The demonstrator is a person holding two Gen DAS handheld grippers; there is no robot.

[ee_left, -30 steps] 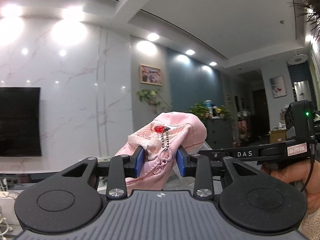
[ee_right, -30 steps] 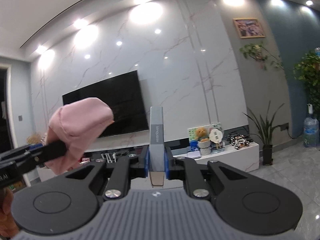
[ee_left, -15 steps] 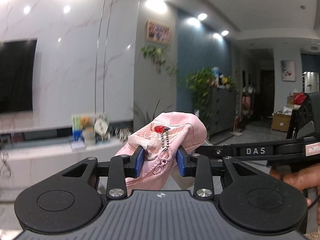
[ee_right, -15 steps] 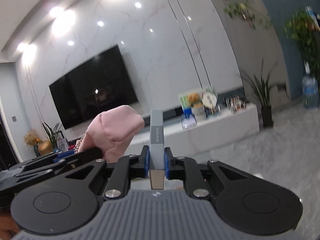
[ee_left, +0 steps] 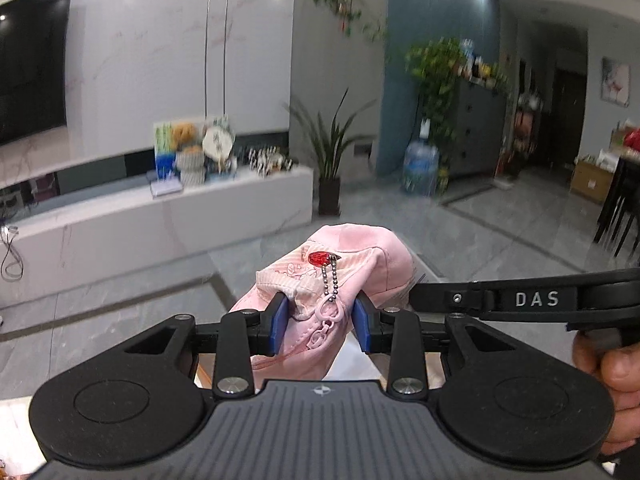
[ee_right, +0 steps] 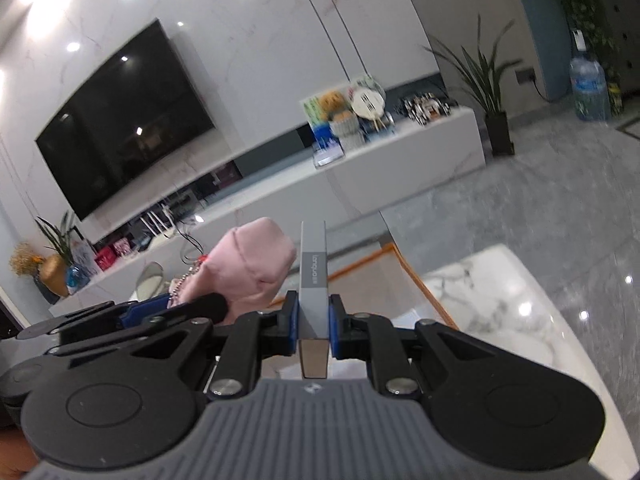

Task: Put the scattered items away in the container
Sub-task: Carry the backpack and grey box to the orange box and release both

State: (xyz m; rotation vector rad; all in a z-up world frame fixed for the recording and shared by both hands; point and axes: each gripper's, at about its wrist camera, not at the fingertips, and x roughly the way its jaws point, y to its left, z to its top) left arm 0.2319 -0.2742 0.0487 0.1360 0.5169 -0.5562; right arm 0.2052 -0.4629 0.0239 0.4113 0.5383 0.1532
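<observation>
A white marbled bench [ee_right: 492, 304] fills the lower right of the right wrist view, and on it lies the orange-edged rim of what may be the container [ee_right: 404, 266], a translucent tray or bin whose inside is hidden behind the tools. Above it, both items in play are airborne rather than stowed. The larger, a soft pink pouch [ee_left: 352, 264] with a bead chain and a red charm, is pinched at its near end by the left gripper [ee_left: 320, 322], its blue pads pressed into the fabric and the bulk of the pouch bulging forward past them. The smaller, a slim grey box [ee_right: 314, 264] printed with small lettering, stands upright in the right gripper [ee_right: 314, 326], whose jaws are drawn narrow against its two flat sides. The two tools ride close together, pouch just to the left of the box, over the near corner of the bench. By this reading, two items are mid-carry and neither rests in the container; what the container already holds, and whether other items lie scattered elsewhere, cannot be told from these views.
</observation>
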